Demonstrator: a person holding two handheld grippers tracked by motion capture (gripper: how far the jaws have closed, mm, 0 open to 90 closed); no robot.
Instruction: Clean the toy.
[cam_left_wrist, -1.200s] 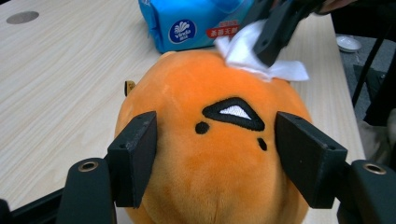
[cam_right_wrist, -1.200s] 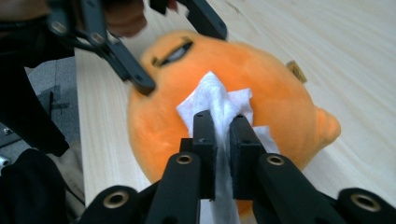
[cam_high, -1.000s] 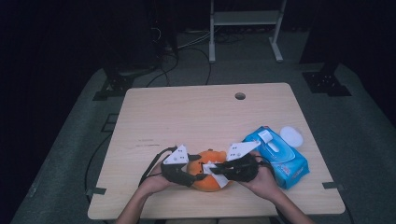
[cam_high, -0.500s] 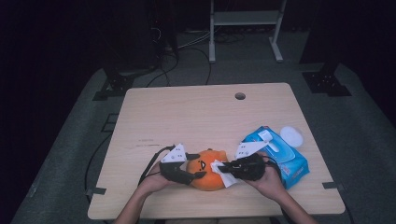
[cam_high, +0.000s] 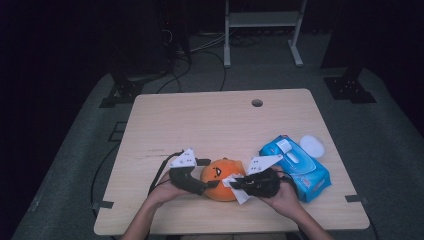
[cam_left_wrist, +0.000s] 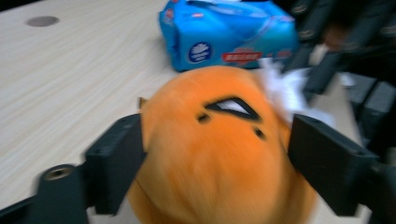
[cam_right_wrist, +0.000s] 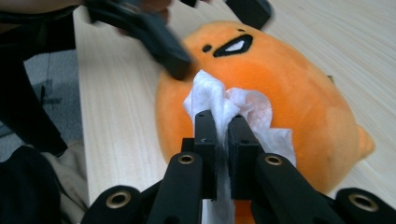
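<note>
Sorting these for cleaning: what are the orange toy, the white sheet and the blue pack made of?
Orange plush toy: soft fuzzy fabric, matte nap, likely stuffed. White wipe: thin crumpled nonwoven sheet, or possibly tissue. Blue wipes pack: glossy printed plastic film, going by its sheen and creases.

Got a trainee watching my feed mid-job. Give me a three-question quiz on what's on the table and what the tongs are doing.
1. True or false: the right tongs are shut on a white wipe.
2. The left tongs have their jaws on either side of which thing? A) the blue wipe pack B) the orange plush C) the white lid
3. In the high view, on which side of the plush does the wipe pack lie?

Key:
1. True; the wipe is pinched between the jaws and lies against the plush.
2. B; those jaws have just been opening, with the plush between them.
3. Its right.
</note>
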